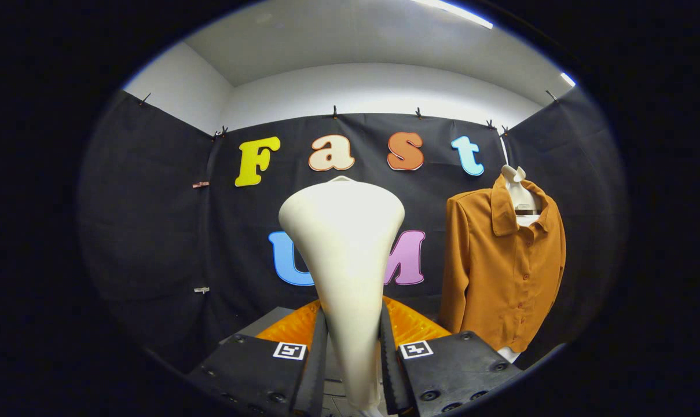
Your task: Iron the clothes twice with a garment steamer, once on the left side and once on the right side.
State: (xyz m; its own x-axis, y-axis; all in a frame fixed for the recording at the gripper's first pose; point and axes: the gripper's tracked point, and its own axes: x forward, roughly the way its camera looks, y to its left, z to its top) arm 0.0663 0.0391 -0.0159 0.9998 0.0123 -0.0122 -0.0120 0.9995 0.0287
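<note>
The garment steamer (pixel 345 272) stands upright between the two fingers, cream-white, its narrow handle low down and its body flaring up into a wide, rounded head that rises well above them. The gripper (pixel 352 362) is closed in on that handle: both fingers press against its sides, the toothed inner faces flat against the white plastic, with only the handle's width between them. The steam face looks to be turned away from the camera, though from here only the smooth back of the head can be made out.

Off to the right of the steamer and beyond the fingers hangs the shirt (pixel 503 266), rust-orange, long-sleeved, collared, buttoned down the front. It is dressed on a pale mannequin form (pixel 520 191) whose neck pokes out above the open collar. Steamer and shirt are well apart, with dark wall showing between them.

Just ahead of the fingers, behind the steamer's handle, sits something orange with a ribbed surface (pixel 410 324), and a grey tabletop (pixel 268 321) edges out to its left. Black cloth wall (pixel 153 243) wraps the booth behind, white ceiling (pixel 355 52) above.
</note>
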